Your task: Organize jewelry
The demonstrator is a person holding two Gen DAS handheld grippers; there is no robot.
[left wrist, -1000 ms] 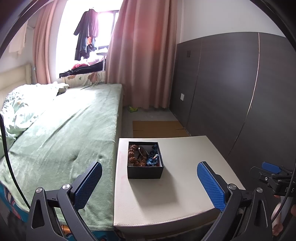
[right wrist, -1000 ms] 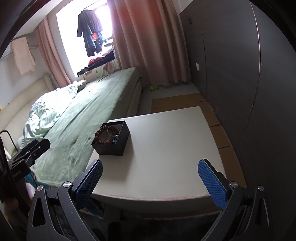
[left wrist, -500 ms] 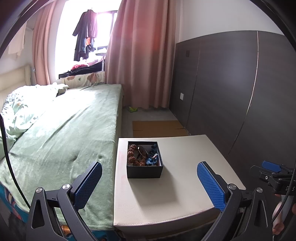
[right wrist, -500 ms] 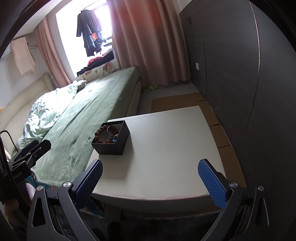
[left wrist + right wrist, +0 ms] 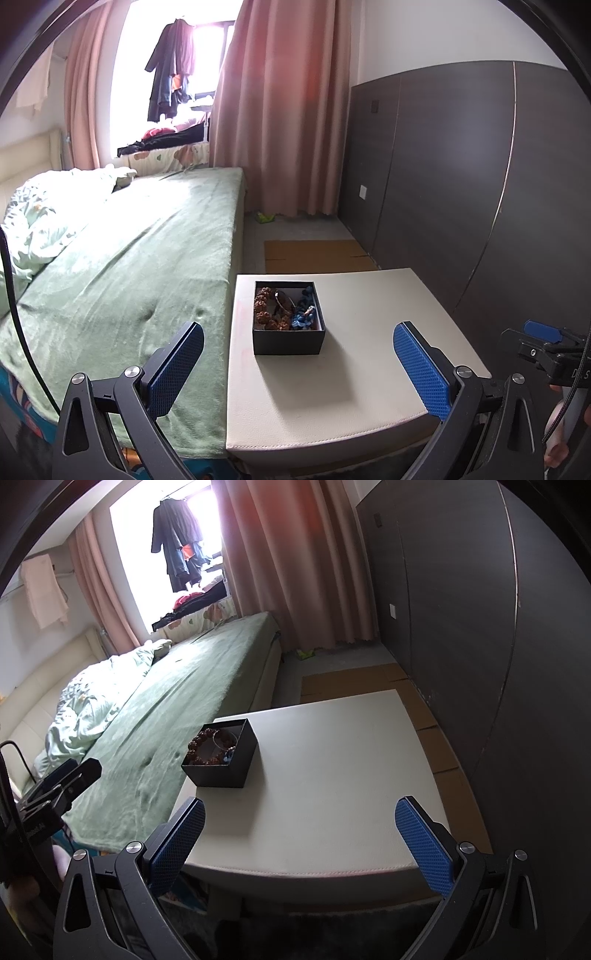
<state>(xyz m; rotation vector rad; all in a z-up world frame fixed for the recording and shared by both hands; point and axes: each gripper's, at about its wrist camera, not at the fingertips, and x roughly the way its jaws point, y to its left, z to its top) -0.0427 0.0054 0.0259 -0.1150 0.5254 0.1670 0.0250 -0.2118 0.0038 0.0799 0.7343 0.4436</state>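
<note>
Both grippers, left gripper (image 5: 297,365) and right gripper (image 5: 300,843), hang with jaws spread wide, empty, short of the black jewelry box (image 5: 289,322) on the table (image 5: 351,376) beside the bed (image 5: 129,258).

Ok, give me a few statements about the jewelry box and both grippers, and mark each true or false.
1. The black box stands on the cream table. True.
2. The box has its lid on. False: it is open, with a brown bead bracelet and a blue piece visible inside.
3. The left gripper is open and holds nothing. True.
4. The right gripper is shut on the bracelet. False: it is open and empty.
5. The box sits on the table's side nearest the green bed. True.
</note>
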